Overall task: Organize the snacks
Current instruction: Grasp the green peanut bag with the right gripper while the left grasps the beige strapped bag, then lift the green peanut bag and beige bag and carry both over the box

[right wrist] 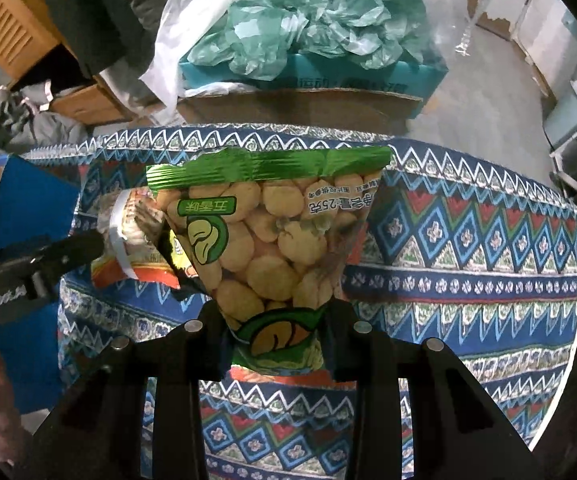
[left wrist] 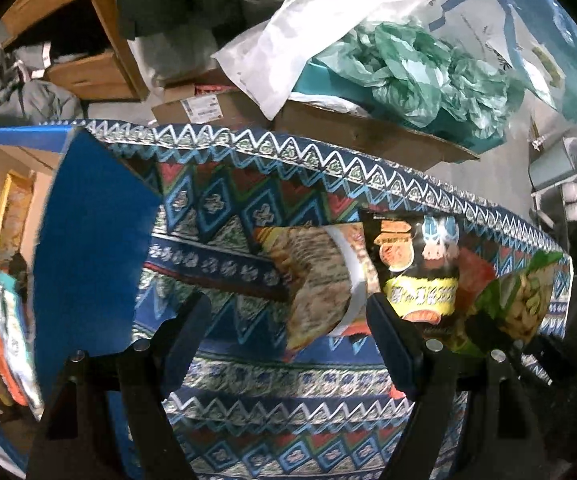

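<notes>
My right gripper (right wrist: 276, 344) is shut on a green bag of broad beans (right wrist: 268, 232), held upright above the patterned tablecloth (right wrist: 468, 248). The same bag shows at the right of the left wrist view (left wrist: 528, 304). My left gripper (left wrist: 288, 320) is open and empty, just short of a tan snack pack with a white band (left wrist: 320, 280) and a dark pack with yellow print (left wrist: 416, 272), both lying on the cloth. In the right wrist view the tan pack (right wrist: 128, 232) lies behind the held bag, with the left gripper's finger (right wrist: 68, 252) beside it.
A blue-edged cardboard box (left wrist: 88, 240) stands at the table's left with several snack packs inside (left wrist: 8, 320). Behind the table are cardboard boxes (right wrist: 296, 108), green tissue paper (right wrist: 308, 28), white plastic bags (left wrist: 308, 32) and wooden furniture (left wrist: 88, 40).
</notes>
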